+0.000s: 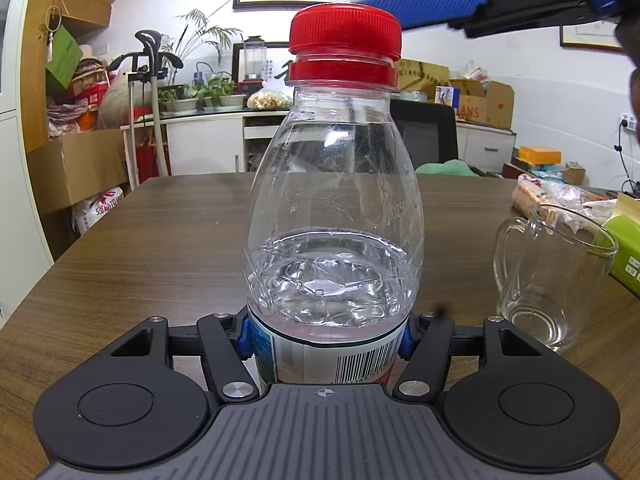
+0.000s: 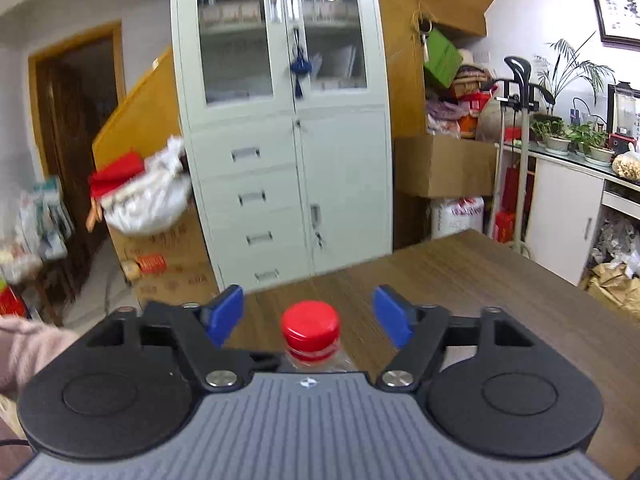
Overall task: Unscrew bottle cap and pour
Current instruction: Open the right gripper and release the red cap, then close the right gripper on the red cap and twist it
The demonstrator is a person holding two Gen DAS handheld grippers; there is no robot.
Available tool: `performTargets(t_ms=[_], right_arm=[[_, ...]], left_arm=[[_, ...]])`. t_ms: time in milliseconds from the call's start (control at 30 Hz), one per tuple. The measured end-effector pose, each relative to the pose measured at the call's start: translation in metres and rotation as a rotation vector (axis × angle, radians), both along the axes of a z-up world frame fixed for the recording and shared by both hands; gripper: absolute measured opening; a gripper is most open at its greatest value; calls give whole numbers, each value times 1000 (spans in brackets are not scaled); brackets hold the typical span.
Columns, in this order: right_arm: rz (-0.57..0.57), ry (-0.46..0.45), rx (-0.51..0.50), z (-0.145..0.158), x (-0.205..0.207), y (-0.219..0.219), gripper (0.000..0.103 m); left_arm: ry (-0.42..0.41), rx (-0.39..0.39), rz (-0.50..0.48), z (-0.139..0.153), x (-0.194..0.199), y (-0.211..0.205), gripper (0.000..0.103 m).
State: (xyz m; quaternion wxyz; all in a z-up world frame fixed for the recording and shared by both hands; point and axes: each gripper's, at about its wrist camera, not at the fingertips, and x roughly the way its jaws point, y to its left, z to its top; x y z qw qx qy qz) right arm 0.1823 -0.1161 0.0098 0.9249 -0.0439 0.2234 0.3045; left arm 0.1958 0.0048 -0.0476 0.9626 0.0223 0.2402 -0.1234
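Note:
A clear plastic bottle (image 1: 332, 208) with a red cap (image 1: 345, 32) stands upright on the brown wooden table (image 1: 152, 248), about a third full of water. My left gripper (image 1: 326, 338) is shut on the bottle's labelled lower body. In the right wrist view the red cap (image 2: 310, 330) sits low between the blue pads (image 2: 224, 314) of my right gripper (image 2: 308, 316), which is open and a little above and around the cap without touching it. From the left wrist view, one blue finger of the right gripper (image 1: 428, 4) shows just behind the cap's top. An empty glass mug (image 1: 552, 276) stands to the bottle's right.
Snack bags (image 1: 552, 196) and a green box (image 1: 628, 248) lie at the table's right side behind the mug. A black chair (image 1: 424, 132) stands beyond the far edge. A white cabinet (image 2: 288, 120) and cardboard boxes (image 2: 168, 256) stand off the table's left. A pink sleeve (image 2: 28, 352) shows at left.

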Motion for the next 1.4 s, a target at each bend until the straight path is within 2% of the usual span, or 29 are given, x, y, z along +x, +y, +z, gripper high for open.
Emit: performTargets(t_ms=[400,500,567,867,1000,1167,1400], right_arm=[[-37,-3,34,2,0,-2,71],[-46,-4,43,2,0,-3,64],[-52,-5,48,3,0,-3,54],[-80,-7,74,4,-1,-5,51],[-92,-8,85,5,-1,-6,45],[-85,-10,84,-2,-3,-4,33],[-61,-12,71,-15,-6,1,33]], left_arm=[[1,-1,4,0,-3,-4,63],[4,-3,6,0,-4,-4,63],[6,-5,6,0,-4,-4,63],[9,-9,9,1,-2,0,63],[9,-9,9,1,-3,0,63],[11,-12,10,5,2,2,63],[13,-12,8,5,3,3,63]])
